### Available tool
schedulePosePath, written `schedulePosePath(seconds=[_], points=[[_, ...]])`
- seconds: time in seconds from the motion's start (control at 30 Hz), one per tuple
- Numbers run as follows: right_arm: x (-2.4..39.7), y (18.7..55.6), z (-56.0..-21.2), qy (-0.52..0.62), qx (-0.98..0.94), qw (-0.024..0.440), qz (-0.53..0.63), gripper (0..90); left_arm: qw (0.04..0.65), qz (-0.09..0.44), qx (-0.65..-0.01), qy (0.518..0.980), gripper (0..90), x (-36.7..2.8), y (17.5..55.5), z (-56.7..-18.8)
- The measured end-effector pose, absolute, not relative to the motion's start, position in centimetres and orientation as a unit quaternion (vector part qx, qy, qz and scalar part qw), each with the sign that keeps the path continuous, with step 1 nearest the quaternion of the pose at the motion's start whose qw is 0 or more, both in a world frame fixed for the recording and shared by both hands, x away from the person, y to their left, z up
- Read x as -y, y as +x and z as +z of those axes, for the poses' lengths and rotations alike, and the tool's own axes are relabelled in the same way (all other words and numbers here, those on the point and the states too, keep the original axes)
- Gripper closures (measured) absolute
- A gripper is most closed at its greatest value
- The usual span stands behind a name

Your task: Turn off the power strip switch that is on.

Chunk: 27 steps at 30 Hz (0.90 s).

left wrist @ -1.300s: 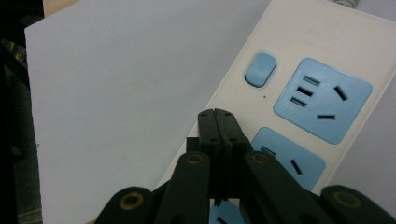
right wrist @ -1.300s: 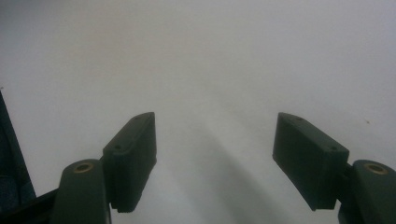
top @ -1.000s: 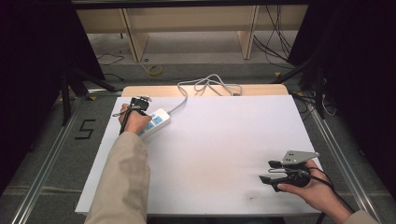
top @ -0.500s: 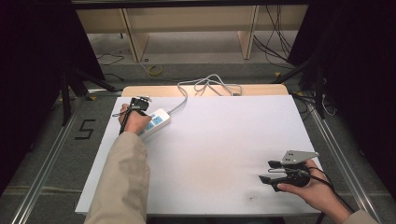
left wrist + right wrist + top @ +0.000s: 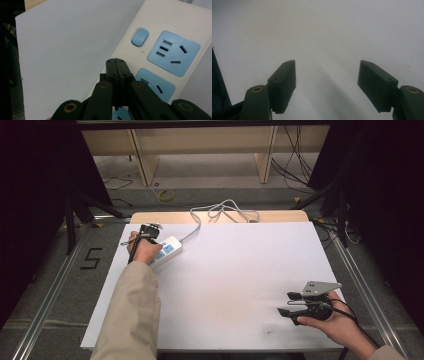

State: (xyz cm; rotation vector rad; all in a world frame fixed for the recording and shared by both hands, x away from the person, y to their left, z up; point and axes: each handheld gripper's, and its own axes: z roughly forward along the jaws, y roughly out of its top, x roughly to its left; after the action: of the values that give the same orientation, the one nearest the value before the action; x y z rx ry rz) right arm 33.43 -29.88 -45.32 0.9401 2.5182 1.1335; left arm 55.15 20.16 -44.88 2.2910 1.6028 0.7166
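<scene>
A white power strip (image 5: 167, 251) with blue sockets lies at the back left of the white table (image 5: 235, 270). Its grey cable (image 5: 222, 212) runs off over the far edge. My left gripper (image 5: 148, 234) hovers over the strip's near end, held by a hand in a beige sleeve. In the left gripper view its jaws are shut with nothing between them, the tips (image 5: 116, 65) over the strip's edge (image 5: 130, 45) beside the blue switch (image 5: 140, 37). My right gripper (image 5: 289, 303) rests low at the front right, open, over bare table (image 5: 327, 37).
A wooden board (image 5: 220, 216) edges the table's far side. Beyond it stand shelf legs and loose cables on the floor. A "5" mark (image 5: 91, 258) is taped on the floor at left. Metal rails run along both sides.
</scene>
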Motion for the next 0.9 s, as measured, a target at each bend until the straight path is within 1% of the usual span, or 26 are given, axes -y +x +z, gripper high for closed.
schedulePosePath(seconds=[0.43, 0.77, 0.87, 0.9], points=[[29.84, 33.39, -45.26, 0.320, -0.858, 0.111, 0.386, 31.3, 0.118, 0.257, -0.541, 0.792, 90.0, -19.85, 55.02, -44.98], [29.86, 33.38, -45.22, 0.320, -0.857, 0.112, 0.387, 31.4, 0.122, 0.258, -0.540, 0.792, 90.0, -19.93, 54.94, -44.99], [29.89, 33.38, -45.20, 0.321, -0.857, 0.113, 0.388, 31.3, 0.131, 0.266, -0.541, 0.787, 90.0, -20.09, 54.87, -44.74], [29.89, 33.38, -45.19, 0.321, -0.857, 0.113, 0.388, 31.3, 0.143, 0.259, -0.547, 0.783, 90.0, -20.18, 54.84, -44.60]])
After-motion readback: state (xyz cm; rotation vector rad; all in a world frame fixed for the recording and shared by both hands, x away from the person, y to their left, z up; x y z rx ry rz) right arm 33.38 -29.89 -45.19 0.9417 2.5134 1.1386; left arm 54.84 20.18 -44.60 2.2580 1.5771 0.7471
